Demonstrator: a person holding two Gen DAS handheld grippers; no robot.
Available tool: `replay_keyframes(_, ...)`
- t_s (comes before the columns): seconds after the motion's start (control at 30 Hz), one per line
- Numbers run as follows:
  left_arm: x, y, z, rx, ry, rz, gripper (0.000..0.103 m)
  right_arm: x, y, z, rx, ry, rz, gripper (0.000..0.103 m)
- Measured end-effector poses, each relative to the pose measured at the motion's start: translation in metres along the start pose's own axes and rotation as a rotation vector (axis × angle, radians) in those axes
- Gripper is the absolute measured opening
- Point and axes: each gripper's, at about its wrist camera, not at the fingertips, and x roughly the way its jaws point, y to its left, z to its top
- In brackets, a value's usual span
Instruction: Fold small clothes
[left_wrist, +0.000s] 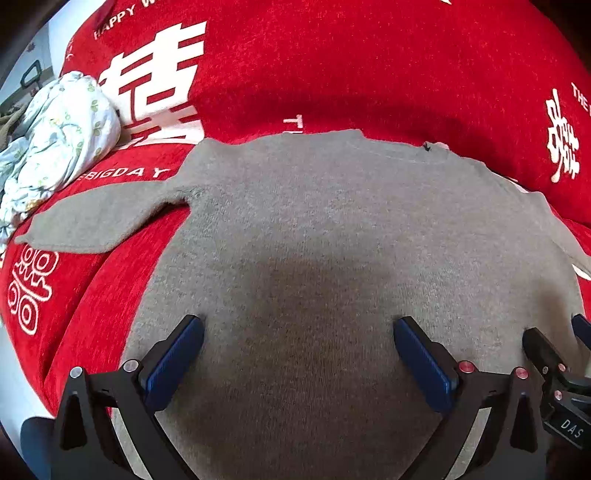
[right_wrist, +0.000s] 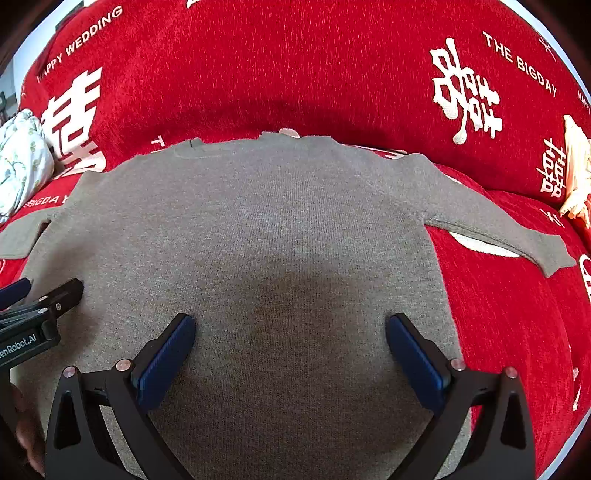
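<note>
In the left wrist view, one grey knit sweater (left_wrist: 325, 236) lies flat and spread out on a red sofa cover (left_wrist: 369, 66) printed with white characters, its neckline at 12 o'clock and one sleeve (left_wrist: 96, 221) reaching out to 9 o'clock, ending on bare red fabric. The left gripper (left_wrist: 298, 328) is over the sweater's lower body, its two blue-padded fingers spread wide with nothing between them. One crumpled floral cloth (left_wrist: 59, 140) sits at 10 o'clock, just beside the sleeve. The right gripper (left_wrist: 554, 350) shows partly at 4 o'clock. In the right wrist view, the same sweater (right_wrist: 258, 229) fills the middle; its other sleeve (right_wrist: 495, 221) runs to 3 o'clock, with open red cover beyond the cuff. The right gripper (right_wrist: 290, 326) hangs above the lower body, fingers spread apart, holding nothing. The left gripper (right_wrist: 44, 299) enters at 9 o'clock. A pale orange item (right_wrist: 576, 173) sits at the 3 o'clock edge.
</note>
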Motion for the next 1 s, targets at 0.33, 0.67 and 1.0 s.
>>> replay_keyframes(0.33,0.005,0.000,0.014,0.005,0.214,-0.007,0.103,0.005,0.001,0.005,0.004,0.078,-0.010,0.103)
replay_keyframes(0.67,-0.009,-0.009,0.015,0.034,0.260,-0.008,0.103,-0.001,-0.006,0.015,0.000,0.167,-0.013,0.103)
replay_keyframes(1.0,-0.014,-0.032,0.030,0.068,0.250,-0.011,0.103,-0.016,-0.022,0.031,0.011,0.096,-0.032,0.103)
